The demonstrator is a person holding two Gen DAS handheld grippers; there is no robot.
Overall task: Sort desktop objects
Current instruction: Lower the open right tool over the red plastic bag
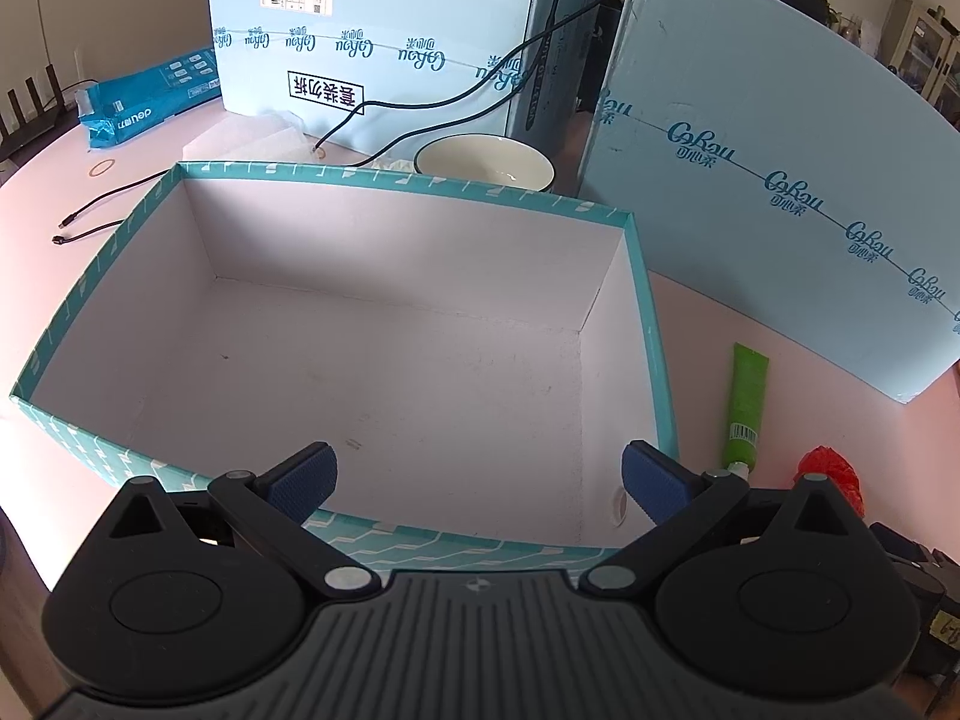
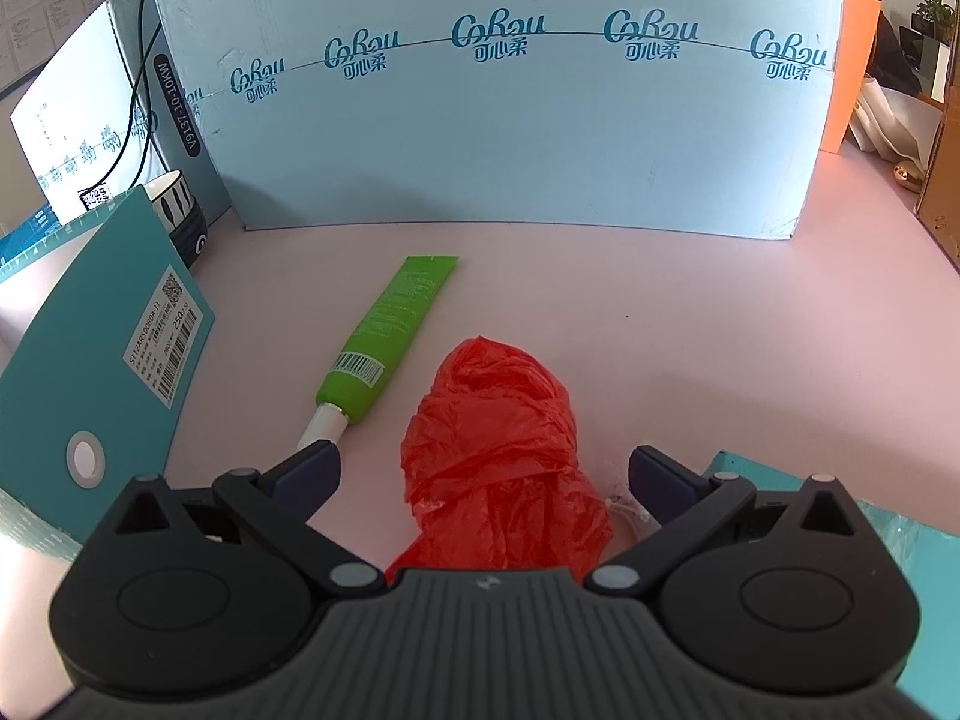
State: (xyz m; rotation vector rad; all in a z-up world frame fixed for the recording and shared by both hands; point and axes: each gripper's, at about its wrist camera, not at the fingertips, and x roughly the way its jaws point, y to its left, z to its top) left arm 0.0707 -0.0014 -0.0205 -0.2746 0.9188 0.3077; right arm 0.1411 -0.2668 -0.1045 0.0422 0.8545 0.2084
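An empty teal box (image 1: pixel 114 252) with a white inside fills the left wrist view. My left gripper (image 1: pixel 478 480) hovers open over its near edge, holding nothing. To the box's right lie a green tube (image 1: pixel 746 402) and a crumpled red plastic bag (image 1: pixel 831 471). In the right wrist view the red bag (image 2: pixel 498 444) lies on the pink table between the spread fingers of my right gripper (image 2: pixel 485 477), which is open. The green tube (image 2: pixel 390 336) lies just left of the bag, its white cap near the left fingertip (image 2: pixel 309 477). The box's teal wall (image 2: pixel 90 360) stands at the left.
Large pale blue cartons (image 2: pixel 510 138) (image 1: pixel 372 36) wall off the back of the pink table. A white bowl (image 1: pixel 483 163), a black cable (image 1: pixel 420 108) and a blue packet (image 1: pixel 144 99) lie behind the box. A teal sheet (image 2: pixel 888 522) lies at the right.
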